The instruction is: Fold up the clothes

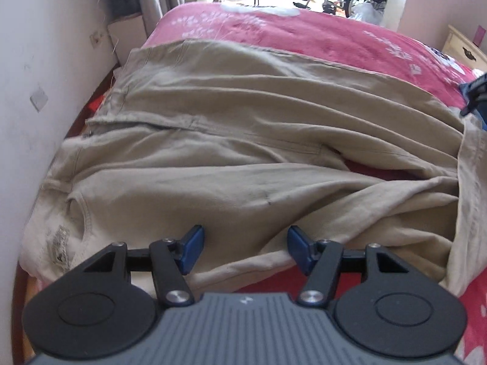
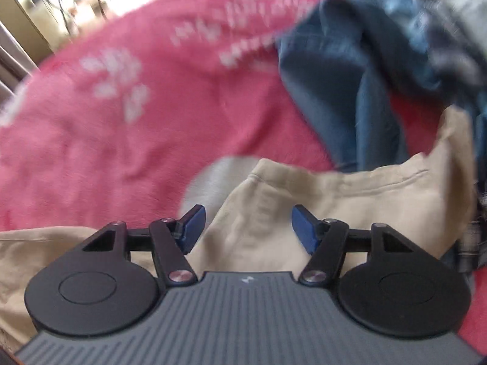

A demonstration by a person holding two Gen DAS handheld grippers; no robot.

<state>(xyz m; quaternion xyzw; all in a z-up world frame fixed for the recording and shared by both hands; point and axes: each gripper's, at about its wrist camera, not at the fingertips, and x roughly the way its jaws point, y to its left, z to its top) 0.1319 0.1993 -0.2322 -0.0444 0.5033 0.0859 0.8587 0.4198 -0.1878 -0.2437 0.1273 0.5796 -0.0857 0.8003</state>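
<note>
Now: both jaws open, empty, over beige trousers (image 1: 243, 158) on pink bedspread (image 1: 319, 36).

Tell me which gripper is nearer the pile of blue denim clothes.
Right. The right gripper hovers over the beige trousers' end, with the blue denim clothes just beyond. The left gripper is at the trousers' other end, where the denim shows only at the frame's far edge.
</note>
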